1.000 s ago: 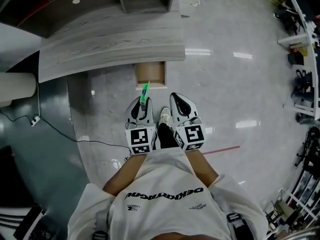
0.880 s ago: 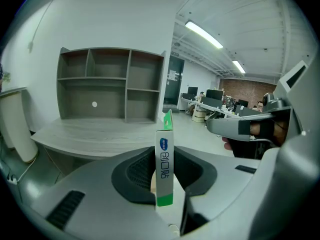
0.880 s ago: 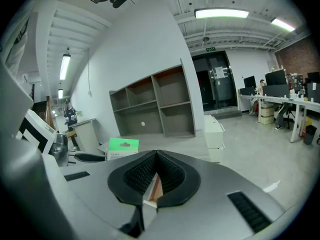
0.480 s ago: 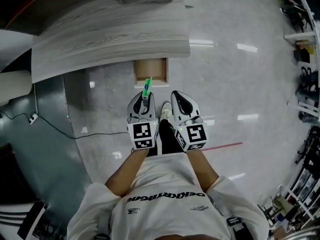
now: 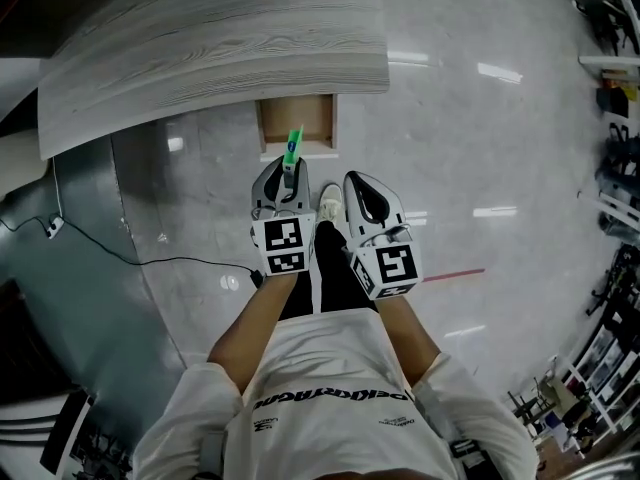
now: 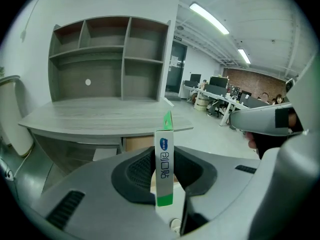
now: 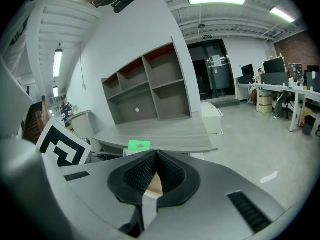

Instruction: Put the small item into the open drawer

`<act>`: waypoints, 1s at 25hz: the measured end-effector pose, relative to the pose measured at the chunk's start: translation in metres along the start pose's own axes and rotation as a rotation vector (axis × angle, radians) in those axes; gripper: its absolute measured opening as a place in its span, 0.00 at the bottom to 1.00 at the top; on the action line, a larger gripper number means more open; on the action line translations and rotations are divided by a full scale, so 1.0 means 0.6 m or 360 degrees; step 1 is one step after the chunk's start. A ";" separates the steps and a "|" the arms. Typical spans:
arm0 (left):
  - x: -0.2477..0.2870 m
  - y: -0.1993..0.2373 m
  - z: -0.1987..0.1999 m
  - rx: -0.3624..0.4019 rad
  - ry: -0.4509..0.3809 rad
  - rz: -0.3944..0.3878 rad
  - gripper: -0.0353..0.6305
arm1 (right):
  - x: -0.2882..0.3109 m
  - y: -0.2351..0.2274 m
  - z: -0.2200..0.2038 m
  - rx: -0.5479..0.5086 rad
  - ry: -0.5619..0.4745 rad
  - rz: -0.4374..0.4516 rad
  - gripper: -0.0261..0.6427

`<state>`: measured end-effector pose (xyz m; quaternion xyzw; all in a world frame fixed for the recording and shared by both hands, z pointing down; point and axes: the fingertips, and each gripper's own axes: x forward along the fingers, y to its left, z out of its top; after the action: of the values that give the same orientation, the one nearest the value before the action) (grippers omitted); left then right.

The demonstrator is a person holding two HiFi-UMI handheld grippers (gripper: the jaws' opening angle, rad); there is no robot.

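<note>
Nearest, on the side of the open drawer [image 5: 297,125] away from the desk, stands a person in a white printed T-shirt [image 5: 330,388], bare forearms reaching toward the drawer; each hand carries a grey gripper with a square-marker cube at its back. The left gripper [image 5: 285,180] is clamped on a slim white-and-green pack [image 6: 164,164]; its dark ribbed pads press the pack's two flat sides, so the jaws stand only a narrow way apart. The pack stands on end between them, with blue print on its white face, a green band at the near end and a green hang tab at the far end. The right gripper [image 7: 156,156] is just beside the left one, a little farther from the drawer's left side; its jaw tips meet and nothing is between them. A light shoe [image 5: 329,203] shows on the glossy pale floor between the two grippers.

In the head view the pack's green end overlaps the drawer's front edge; the pack is in the grip, not lying in the drawer. The drawer is pulled out, its wooden inside bare. A black cable [image 5: 130,259] trails over the floor left of the drawer, and a red floor line [image 5: 455,273] lies to its right.

Beyond the drawer is the grey wood-grain desk [image 5: 220,38] from which it comes; at the back of the desk stands a grey shelf unit [image 6: 110,59] with open compartments.
</note>
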<state>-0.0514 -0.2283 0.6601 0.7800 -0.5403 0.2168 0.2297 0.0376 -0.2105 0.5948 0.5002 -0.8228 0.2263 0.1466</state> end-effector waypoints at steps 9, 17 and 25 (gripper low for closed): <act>0.082 0.026 -0.057 -0.0034 0.0074 0.0026 0.20 | 0.038 -0.018 -0.042 0.0021 0.0021 -0.0001 0.08; 0.135 0.029 -0.102 -0.0076 0.0133 0.0062 0.20 | 0.046 -0.033 -0.074 0.0050 0.0031 0.0003 0.08; 0.176 0.035 -0.137 -0.0116 0.0203 0.0108 0.20 | 0.047 -0.036 -0.087 0.0030 0.0053 0.0024 0.08</act>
<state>-0.0448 -0.2645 0.7904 0.7368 -0.5582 0.2539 0.2846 0.0447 -0.2135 0.6577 0.4916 -0.8218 0.2435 0.1537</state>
